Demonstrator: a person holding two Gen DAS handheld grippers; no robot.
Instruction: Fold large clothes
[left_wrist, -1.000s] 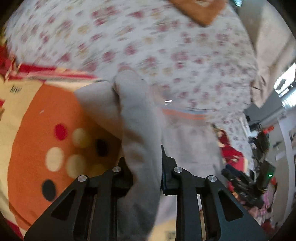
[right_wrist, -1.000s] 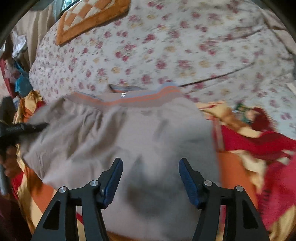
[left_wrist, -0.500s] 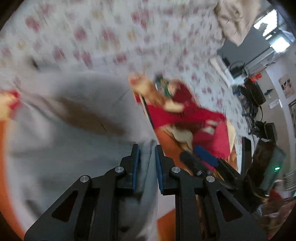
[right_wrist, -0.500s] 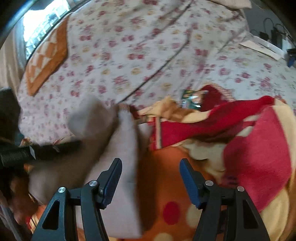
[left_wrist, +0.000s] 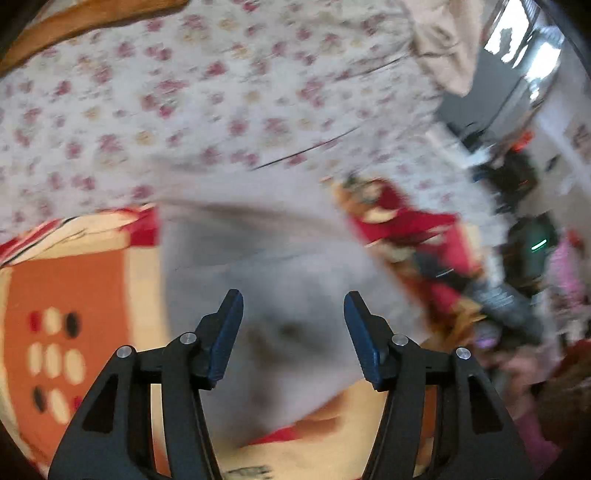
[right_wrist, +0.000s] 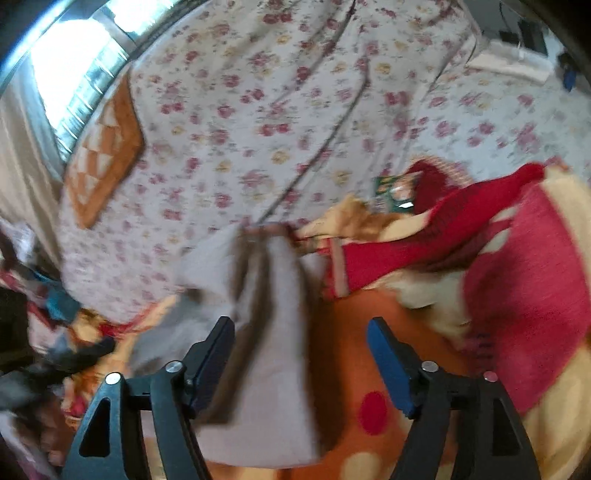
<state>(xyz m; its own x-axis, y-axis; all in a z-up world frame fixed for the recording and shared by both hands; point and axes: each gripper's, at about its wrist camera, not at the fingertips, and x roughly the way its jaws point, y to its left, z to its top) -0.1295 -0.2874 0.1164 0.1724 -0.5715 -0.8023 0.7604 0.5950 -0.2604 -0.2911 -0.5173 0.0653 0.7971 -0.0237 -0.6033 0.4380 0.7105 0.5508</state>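
Note:
A grey garment (left_wrist: 258, 258) lies folded over on the orange, red and cream blanket (left_wrist: 66, 288) on the bed. In the left wrist view my left gripper (left_wrist: 293, 306) is open and empty just above the garment's near part. In the right wrist view the garment (right_wrist: 273, 325) shows as a narrow folded strip with its striped waistband at the far end. My right gripper (right_wrist: 301, 332) is open and empty above the strip's right edge. Both views are blurred by motion.
A floral bedsheet (left_wrist: 221, 92) covers the bed beyond the blanket. An orange checked cushion (right_wrist: 103, 147) lies at the far left. The blanket's red folds (right_wrist: 517, 277) bunch up at the right. Dark equipment (left_wrist: 528, 251) and clutter stand off the bed's right side.
My left gripper has let go of the grey garment and opened. The garment's side has been carried across and laid over itself. The right gripper stays open and has swung right.

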